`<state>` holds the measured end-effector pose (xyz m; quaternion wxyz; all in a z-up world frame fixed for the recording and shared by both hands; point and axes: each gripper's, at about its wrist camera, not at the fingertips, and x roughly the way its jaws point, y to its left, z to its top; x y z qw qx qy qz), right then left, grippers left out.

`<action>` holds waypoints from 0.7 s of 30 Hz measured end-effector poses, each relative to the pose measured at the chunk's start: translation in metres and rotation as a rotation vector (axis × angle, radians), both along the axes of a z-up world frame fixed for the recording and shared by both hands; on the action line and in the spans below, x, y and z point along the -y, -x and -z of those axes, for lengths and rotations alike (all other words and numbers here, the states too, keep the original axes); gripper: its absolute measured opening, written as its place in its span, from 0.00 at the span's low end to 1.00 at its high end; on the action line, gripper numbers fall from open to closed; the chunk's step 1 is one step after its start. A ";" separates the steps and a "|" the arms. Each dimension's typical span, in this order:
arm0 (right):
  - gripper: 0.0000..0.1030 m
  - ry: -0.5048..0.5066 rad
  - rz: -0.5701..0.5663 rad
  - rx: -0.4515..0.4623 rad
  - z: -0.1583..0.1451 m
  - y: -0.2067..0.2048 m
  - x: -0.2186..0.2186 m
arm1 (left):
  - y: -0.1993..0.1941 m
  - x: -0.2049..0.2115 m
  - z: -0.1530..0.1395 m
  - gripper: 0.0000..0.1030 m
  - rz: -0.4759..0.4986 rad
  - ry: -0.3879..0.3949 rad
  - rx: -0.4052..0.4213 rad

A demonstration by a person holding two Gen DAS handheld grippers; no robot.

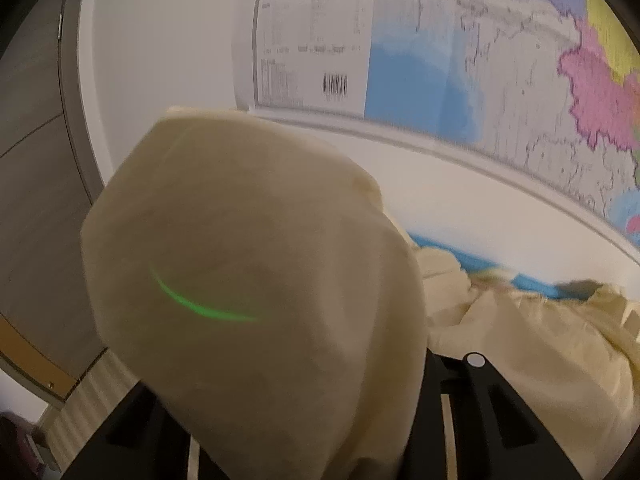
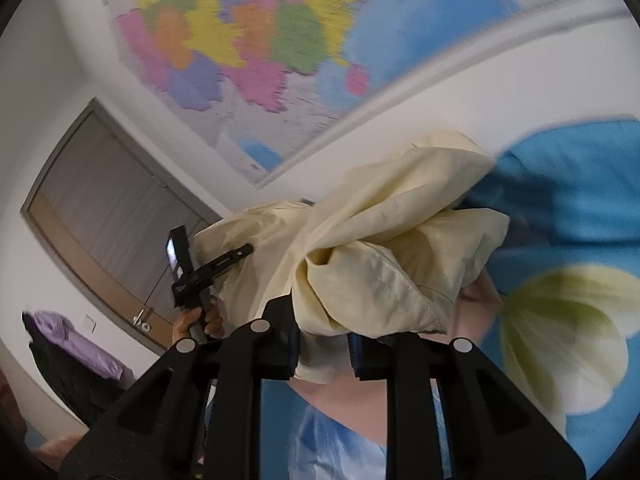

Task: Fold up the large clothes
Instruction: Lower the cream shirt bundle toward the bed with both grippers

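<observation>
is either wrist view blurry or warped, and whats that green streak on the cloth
Left wrist view: the cream cloth fills the near field, soft and out of focus; the green streak looks like lens flare, and the wall map is smeared. Right wrist view: the map is motion-blurred, fisheye bends its frame and the door, while the cloth in the right claw stays sharper.

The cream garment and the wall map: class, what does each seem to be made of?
Cream garment: thin woven cloth, probably cotton, matte; it creases softly and shows a stitched hem.
Wall map: printed paper, perhaps laminated; flat, with fold lines in the left wrist view.
</observation>
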<state>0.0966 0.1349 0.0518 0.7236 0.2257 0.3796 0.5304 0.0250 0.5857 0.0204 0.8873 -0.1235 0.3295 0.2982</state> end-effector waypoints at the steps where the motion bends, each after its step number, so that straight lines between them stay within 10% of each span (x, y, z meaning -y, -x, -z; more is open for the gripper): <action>1: 0.18 0.028 -0.025 -0.014 0.007 0.002 -0.007 | -0.001 -0.002 0.000 0.28 -0.008 -0.011 0.000; 21: 0.37 0.274 -0.053 -0.018 0.037 0.009 -0.016 | 0.006 -0.002 0.026 0.38 -0.039 -0.055 -0.052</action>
